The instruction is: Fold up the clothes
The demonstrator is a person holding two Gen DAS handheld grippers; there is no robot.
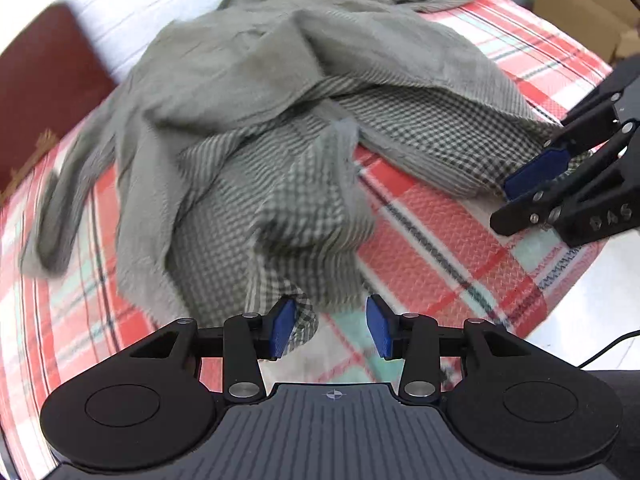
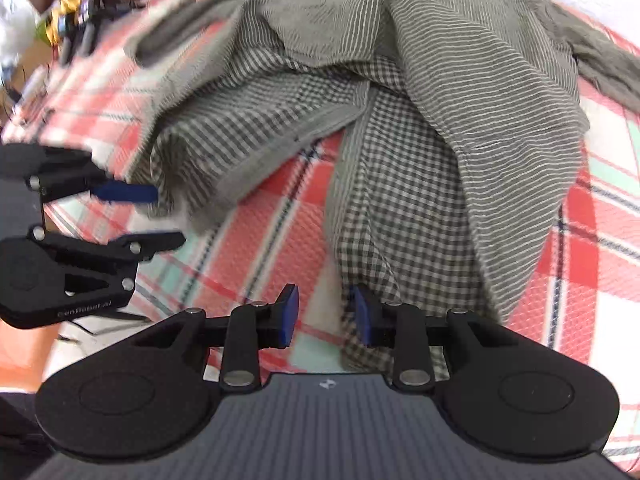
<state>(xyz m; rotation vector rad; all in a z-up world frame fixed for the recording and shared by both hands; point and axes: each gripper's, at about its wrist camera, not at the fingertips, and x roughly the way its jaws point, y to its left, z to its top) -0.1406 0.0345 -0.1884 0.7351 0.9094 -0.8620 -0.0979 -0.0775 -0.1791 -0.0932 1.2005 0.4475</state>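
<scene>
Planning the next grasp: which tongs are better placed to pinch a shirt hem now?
Probably left. The left tongs stand open with the shirt hem against one pad. The right tongs are open too, hem only beside one pad.

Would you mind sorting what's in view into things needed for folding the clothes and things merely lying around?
Belongs to the job:
- checked shirt, crumpled
- left tool, open at a hem
- right tool, open at a hem
- plaid bedspread underneath

Just lying about:
- cardboard boxes
- brown headboard
- black cable

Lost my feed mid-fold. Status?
Left gripper open, right gripper open, hem corners beside their pads. Checked shirt crumpled on plaid blanket. Nothing in the way.
</scene>
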